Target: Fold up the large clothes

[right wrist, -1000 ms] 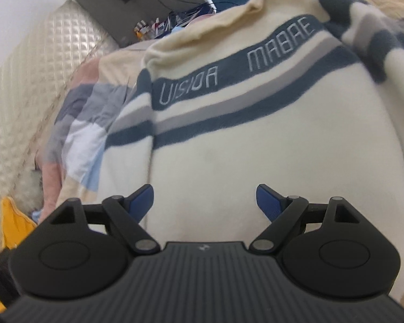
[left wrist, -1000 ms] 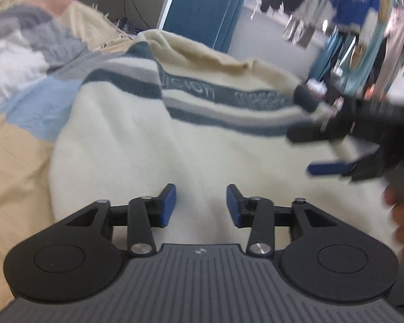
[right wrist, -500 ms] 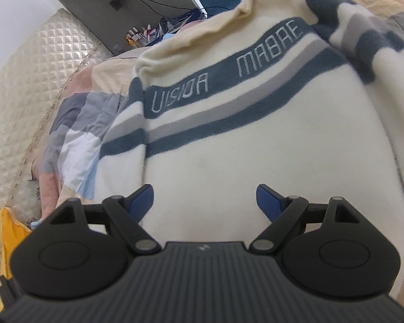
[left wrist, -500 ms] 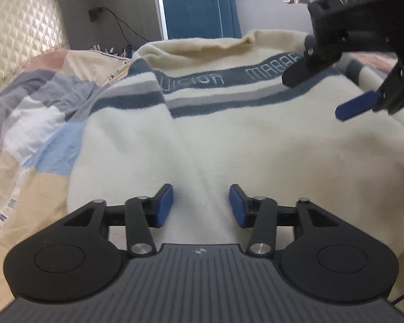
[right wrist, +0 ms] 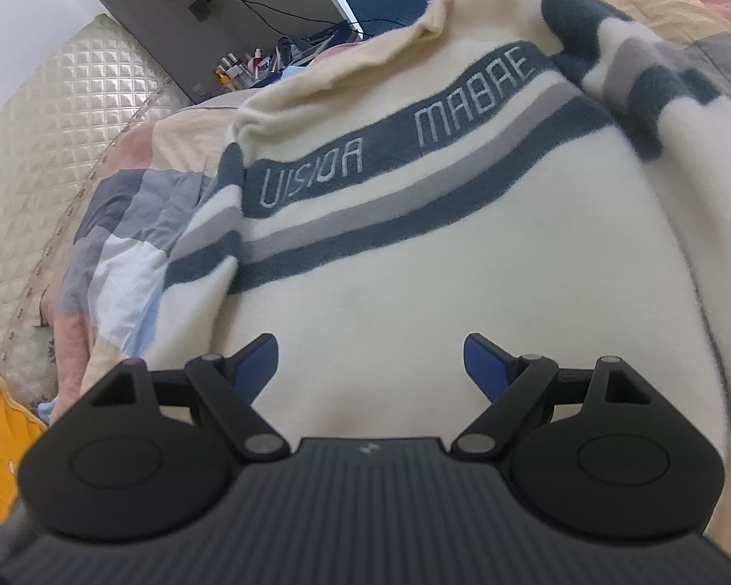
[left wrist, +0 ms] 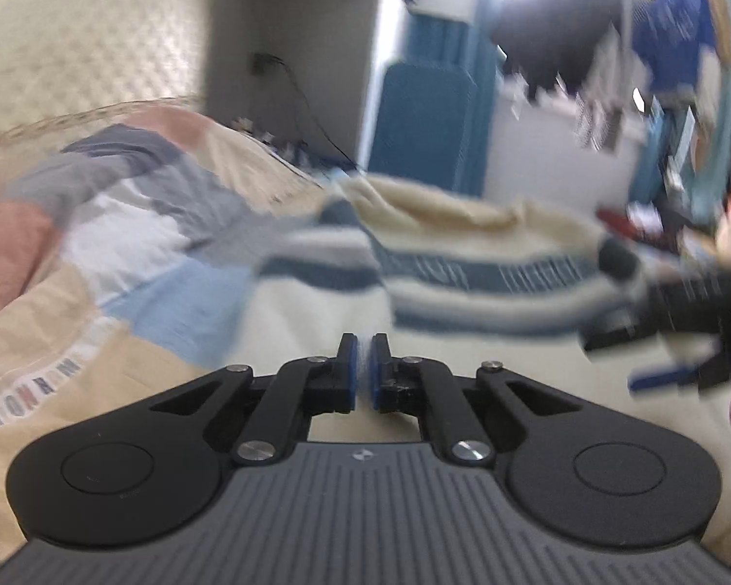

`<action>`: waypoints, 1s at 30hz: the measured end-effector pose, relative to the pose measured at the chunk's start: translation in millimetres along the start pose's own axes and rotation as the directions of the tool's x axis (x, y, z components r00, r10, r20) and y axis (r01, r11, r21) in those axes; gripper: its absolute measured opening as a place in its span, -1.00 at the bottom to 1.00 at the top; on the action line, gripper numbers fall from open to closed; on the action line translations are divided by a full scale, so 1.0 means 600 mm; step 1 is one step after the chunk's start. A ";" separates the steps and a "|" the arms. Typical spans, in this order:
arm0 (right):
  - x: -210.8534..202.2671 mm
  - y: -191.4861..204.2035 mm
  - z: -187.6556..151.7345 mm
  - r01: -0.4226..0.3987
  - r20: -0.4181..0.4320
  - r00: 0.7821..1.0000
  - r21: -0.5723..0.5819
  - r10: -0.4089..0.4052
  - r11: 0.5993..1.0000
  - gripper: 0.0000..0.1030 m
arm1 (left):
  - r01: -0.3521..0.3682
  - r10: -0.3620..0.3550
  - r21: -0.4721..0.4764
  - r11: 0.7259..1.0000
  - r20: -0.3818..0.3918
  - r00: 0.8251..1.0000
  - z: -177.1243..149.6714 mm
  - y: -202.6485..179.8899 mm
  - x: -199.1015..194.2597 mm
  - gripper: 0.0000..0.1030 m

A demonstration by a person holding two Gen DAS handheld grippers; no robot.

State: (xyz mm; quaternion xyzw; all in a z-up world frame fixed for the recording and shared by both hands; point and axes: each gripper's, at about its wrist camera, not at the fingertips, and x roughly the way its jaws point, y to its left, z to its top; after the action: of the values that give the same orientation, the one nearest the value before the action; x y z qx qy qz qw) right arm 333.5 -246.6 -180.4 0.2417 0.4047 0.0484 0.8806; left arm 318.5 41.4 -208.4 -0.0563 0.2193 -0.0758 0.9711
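Where sweater (right wrist: 463, 263) lies on quilt (right wrist: 117, 224), stripe reads "VISION MABAE".

Ahead of the right hand-held gripper (right wrist: 370, 365), the cream sweater (right wrist: 414, 268) carries the pale words "VISIOA MABAE" on its wide dark blue stripe (right wrist: 394, 156), running up to the right across the chest; the last letters of each word are hard to tell for certain. In the left wrist view, to the lower left of the left hand-held gripper (left wrist: 364, 365), the bedspread (left wrist: 48, 341) has a white strip (left wrist: 29, 395) with dark block letters, too blurred to read.
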 end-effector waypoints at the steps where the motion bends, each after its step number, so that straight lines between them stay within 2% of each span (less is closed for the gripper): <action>1: 0.001 0.001 0.000 0.001 0.000 1.000 -0.003 -0.001 1.000 0.65 | -0.012 0.012 -0.025 1.000 0.008 1.000 0.006 0.018 -0.002 -0.87; 4: 0.004 0.005 0.001 -0.002 -0.003 1.000 -0.009 0.002 1.000 0.65 | -0.063 0.066 -0.113 0.992 0.025 0.998 0.024 0.077 -0.003 -0.87; 7: 0.007 0.009 0.001 0.000 -0.002 1.000 -0.021 0.000 1.000 0.65 | -0.118 0.130 -0.215 0.969 0.042 0.991 0.041 0.142 -0.008 -0.87; 11: 0.009 0.009 0.000 0.017 0.005 1.000 -0.034 -0.017 0.999 0.65 | -0.214 0.238 -0.291 0.932 0.050 0.970 0.055 0.207 -0.012 -0.87; 14: 0.009 0.003 0.002 0.032 0.005 0.999 -0.031 -0.032 0.999 0.65 | -0.318 0.340 -0.304 0.898 0.020 0.940 0.056 0.249 -0.005 -0.87; 17: 0.007 -0.006 0.007 0.040 0.014 0.999 -0.007 -0.040 0.999 0.65 | -0.380 0.380 -0.336 0.862 -0.068 0.922 0.029 0.277 0.022 -0.87; 19: 0.001 -0.010 0.014 0.058 0.043 0.997 -0.001 -0.058 0.998 0.65 | -0.419 0.402 -0.314 0.852 -0.119 0.908 0.015 0.279 0.040 -0.87; 21: -0.010 -0.016 0.021 0.079 0.078 0.994 -0.006 -0.078 0.997 0.65 | -0.450 0.431 -0.283 0.847 -0.130 0.893 0.013 0.275 0.047 -0.86; 24: -0.026 -0.033 0.029 0.079 0.102 0.991 0.019 -0.081 0.997 0.65 | -0.443 0.426 -0.304 0.844 -0.124 0.896 0.021 0.271 0.038 -0.84; 25: -0.030 -0.038 0.033 0.070 0.105 0.992 0.030 -0.072 0.997 0.65 | -0.441 0.425 -0.314 0.841 -0.120 0.897 0.024 0.271 0.032 -0.69; 26: -0.035 -0.043 0.037 0.069 0.111 0.991 0.045 -0.073 0.997 0.65 | -0.439 0.426 -0.321 0.839 -0.115 0.897 0.026 0.268 0.027 -0.30; 27: -0.040 -0.044 0.040 0.078 0.116 0.990 0.051 -0.084 0.996 0.65 | -0.439 0.430 -0.333 0.835 -0.106 0.897 0.028 0.263 0.021 -0.01; 28: -0.043 -0.043 0.042 0.084 0.121 0.989 0.048 -0.089 0.995 0.65 | -0.437 0.432 -0.345 0.831 -0.096 0.897 0.027 0.253 0.015 0.42; 30: -0.053 -0.043 0.044 0.090 0.138 0.986 0.035 -0.094 0.995 0.66 | -0.409 0.418 -0.336 0.848 -0.051 0.907 0.032 0.231 0.002 0.49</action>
State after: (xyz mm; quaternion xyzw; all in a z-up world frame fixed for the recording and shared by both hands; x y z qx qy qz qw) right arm 329.1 -288.5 -155.8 0.2382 0.3537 -0.0150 0.9044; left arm 345.0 179.0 -211.8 -0.1748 0.2243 0.1743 0.9427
